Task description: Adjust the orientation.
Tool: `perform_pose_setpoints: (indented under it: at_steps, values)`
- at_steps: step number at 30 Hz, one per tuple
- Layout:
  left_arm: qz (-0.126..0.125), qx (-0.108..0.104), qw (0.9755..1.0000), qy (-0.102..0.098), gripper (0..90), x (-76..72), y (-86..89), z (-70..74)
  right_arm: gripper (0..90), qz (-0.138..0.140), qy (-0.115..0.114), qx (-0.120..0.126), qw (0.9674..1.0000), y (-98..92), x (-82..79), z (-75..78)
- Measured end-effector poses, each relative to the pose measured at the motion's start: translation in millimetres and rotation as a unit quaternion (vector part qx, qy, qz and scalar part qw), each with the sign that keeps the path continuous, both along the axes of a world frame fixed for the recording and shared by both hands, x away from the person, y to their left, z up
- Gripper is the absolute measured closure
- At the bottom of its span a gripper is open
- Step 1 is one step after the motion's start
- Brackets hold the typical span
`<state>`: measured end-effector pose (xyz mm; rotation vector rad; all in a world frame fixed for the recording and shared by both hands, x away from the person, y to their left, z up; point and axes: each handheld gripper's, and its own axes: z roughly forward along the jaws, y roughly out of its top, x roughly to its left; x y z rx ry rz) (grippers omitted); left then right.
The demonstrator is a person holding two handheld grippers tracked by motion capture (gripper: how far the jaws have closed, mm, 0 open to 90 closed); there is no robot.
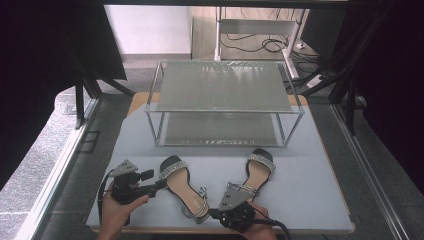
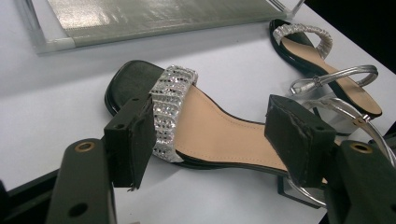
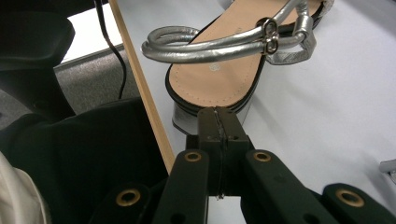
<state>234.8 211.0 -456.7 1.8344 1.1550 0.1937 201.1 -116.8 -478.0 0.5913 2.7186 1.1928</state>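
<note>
1. Black jaws of the left gripper (image 2: 210,135) stand spread around the left sandal (image 2: 205,126), one pad beside its glittery strap, the other near the heel.
2. Beyond both sandals, a wire shoe rack (image 1: 225,107) stands mid-counter (image 1: 310,200).
3. Right gripper (image 3: 218,122), jaws pressed together on nothing, points at the right sandal's (image 3: 219,79) silver heel, just short of it, near the counter's near edge.

In the right gripper view, the toe end of the tan-soled black sandal with silver ankle straps (image 3: 219,79) is cut off by the top edge, and its silver block heel is partly hidden behind the closed black jaws. In the left gripper view, the heel of the black sandal with a rhinestone toe band (image 2: 205,126) is covered by one black jaw pad. In the high view, both forearms are cut off by the bottom edge, and the heel of the right-hand sandal is hidden under the grey three-cornered plate (image 1: 231,196).
</note>
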Motion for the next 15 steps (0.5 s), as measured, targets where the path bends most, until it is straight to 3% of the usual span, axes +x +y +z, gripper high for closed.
perform_pose_setpoints:
  at_steps: [7, 12, 15]
  values:
    - [-0.005, 0.001, 1.0000, 0.003, 34.1, 0.2, -1.9, -0.8, 89.9, 0.005, 0.003, 0.009, 0.9999, 4.3, -1.6, -1.7]
    - [-0.004, 0.001, 1.0000, 0.004, 34.0, -0.5, 0.4, 0.2, 89.9, 0.016, 0.013, 0.024, 0.9995, 16.2, -4.2, -4.3]
    - [0.001, -0.002, 1.0000, 0.001, 34.0, -1.9, 4.4, 2.2, 89.9, 0.033, 0.019, 0.035, 0.9987, 32.9, -6.9, -6.5]
